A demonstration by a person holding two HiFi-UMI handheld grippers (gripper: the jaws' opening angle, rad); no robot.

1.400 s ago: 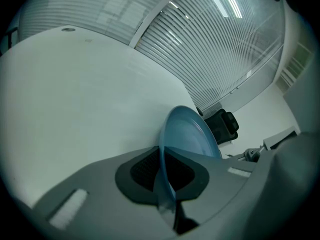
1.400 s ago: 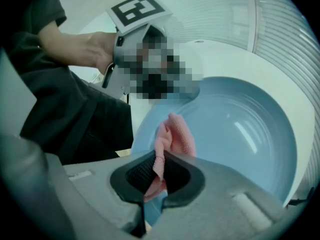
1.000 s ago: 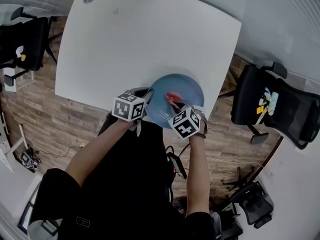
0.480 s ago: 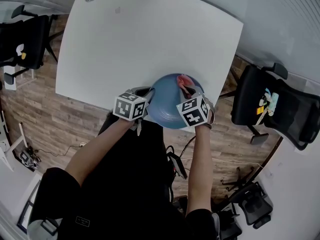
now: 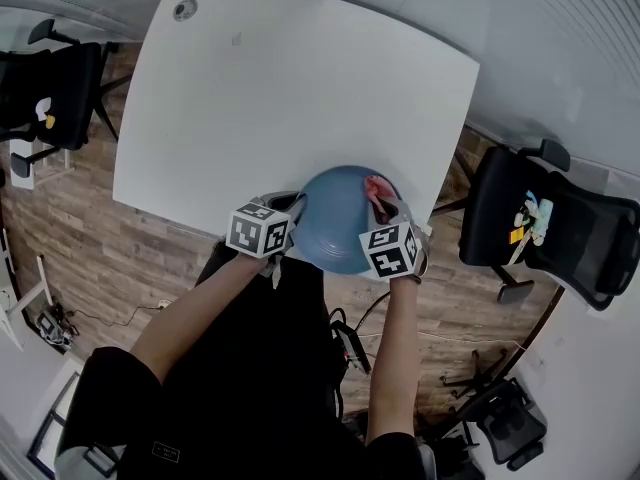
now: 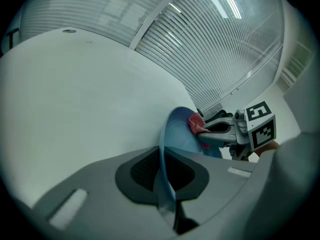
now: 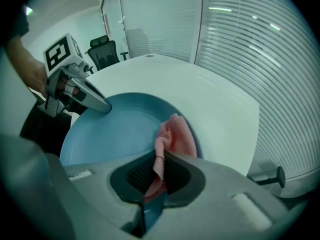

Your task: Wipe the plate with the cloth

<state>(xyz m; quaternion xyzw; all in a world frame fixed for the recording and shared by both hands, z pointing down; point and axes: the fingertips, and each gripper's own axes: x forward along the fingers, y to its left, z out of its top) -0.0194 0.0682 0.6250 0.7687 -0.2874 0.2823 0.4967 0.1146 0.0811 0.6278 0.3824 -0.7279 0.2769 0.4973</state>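
A blue plate (image 5: 335, 230) is held at the near edge of the white table (image 5: 280, 98). My left gripper (image 5: 297, 209) is shut on the plate's left rim; in the left gripper view that rim (image 6: 163, 154) runs edge-on between the jaws of this gripper (image 6: 165, 184). My right gripper (image 5: 385, 208) is shut on a pink cloth (image 5: 376, 189). The cloth (image 7: 176, 135) lies against the plate's (image 7: 120, 129) far right part, near the rim, with a strip of it pinched in the right gripper (image 7: 155, 176). The left gripper (image 7: 102, 106) shows across the plate.
A black office chair (image 5: 555, 223) stands to the right of the table and another (image 5: 55, 88) to the left. A round cable grommet (image 5: 184, 9) sits at the table's far corner. Wood floor (image 5: 110, 238) lies below the near edge.
My right gripper has carried the cloth from the plate's middle toward its far right rim. The left gripper has kept its hold on the plate.
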